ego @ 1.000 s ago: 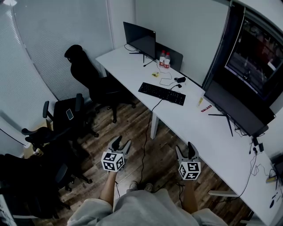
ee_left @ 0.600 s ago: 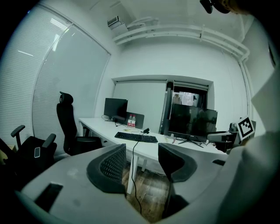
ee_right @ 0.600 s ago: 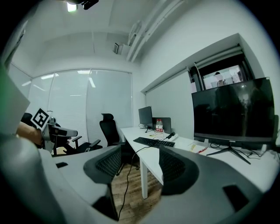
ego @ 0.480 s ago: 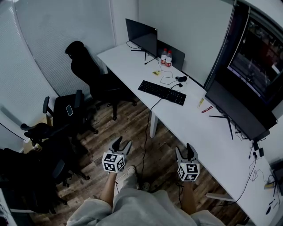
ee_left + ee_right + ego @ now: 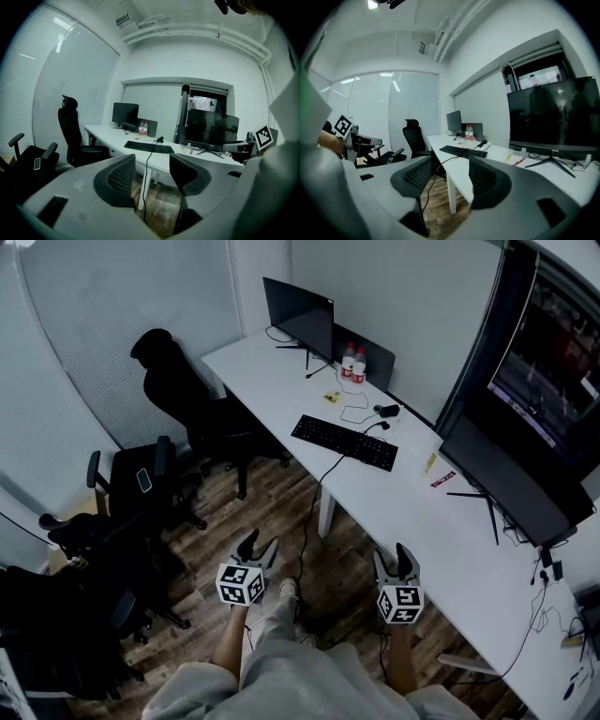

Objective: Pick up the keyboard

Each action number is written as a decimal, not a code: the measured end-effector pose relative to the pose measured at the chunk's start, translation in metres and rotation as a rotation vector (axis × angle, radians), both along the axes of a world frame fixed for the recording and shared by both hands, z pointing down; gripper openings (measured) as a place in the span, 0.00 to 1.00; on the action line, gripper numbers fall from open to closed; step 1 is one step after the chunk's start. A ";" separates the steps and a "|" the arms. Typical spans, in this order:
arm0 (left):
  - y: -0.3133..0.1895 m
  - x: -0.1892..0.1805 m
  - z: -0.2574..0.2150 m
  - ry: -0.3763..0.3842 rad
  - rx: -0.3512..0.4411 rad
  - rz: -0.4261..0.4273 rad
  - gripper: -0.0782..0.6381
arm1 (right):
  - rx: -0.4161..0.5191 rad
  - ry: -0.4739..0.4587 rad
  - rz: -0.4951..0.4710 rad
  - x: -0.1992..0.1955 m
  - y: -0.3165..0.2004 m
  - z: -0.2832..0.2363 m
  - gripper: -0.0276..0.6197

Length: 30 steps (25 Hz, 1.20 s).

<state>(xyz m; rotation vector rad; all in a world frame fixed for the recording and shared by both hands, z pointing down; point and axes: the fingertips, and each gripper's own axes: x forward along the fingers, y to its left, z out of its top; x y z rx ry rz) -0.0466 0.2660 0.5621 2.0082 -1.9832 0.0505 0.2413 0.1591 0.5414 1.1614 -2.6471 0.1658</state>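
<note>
1. On the desk [image 5: 412,521], at twelve o'clock and well ahead, the keyboard [image 5: 343,442] is found.
2. The left claw [image 5: 258,545] and right claw [image 5: 394,559] are held spread, empty.
3. Its ends should be approached level.

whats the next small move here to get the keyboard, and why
Probably bring both claws forward toward the desk. The left claw and right claw hang open and empty above the wooden floor, well short of the keyboard, which lies flat on the desk with its cable trailing off the front edge. Nothing can be gripped from here.
</note>
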 end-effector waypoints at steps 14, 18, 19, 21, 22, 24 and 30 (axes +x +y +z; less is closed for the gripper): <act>-0.123 -0.066 -0.002 0.018 0.016 0.067 0.42 | 0.009 0.037 0.073 -0.057 -0.100 -0.008 0.40; -0.159 -0.089 -0.003 0.026 0.015 0.089 0.42 | 0.016 0.042 0.099 -0.077 -0.129 -0.014 0.40; -0.167 -0.095 -0.003 0.028 0.015 0.096 0.42 | 0.017 0.045 0.106 -0.081 -0.135 -0.015 0.40; -0.183 -0.106 -0.003 0.030 0.018 0.110 0.42 | 0.022 0.050 0.121 -0.091 -0.147 -0.017 0.40; -0.191 -0.113 -0.003 0.031 0.019 0.115 0.42 | 0.025 0.050 0.128 -0.096 -0.152 -0.018 0.40; -0.206 -0.123 -0.004 0.031 0.022 0.125 0.42 | 0.027 0.051 0.140 -0.104 -0.163 -0.019 0.40; -0.245 -0.147 -0.001 0.035 0.026 0.169 0.42 | 0.033 0.062 0.179 -0.126 -0.186 -0.017 0.40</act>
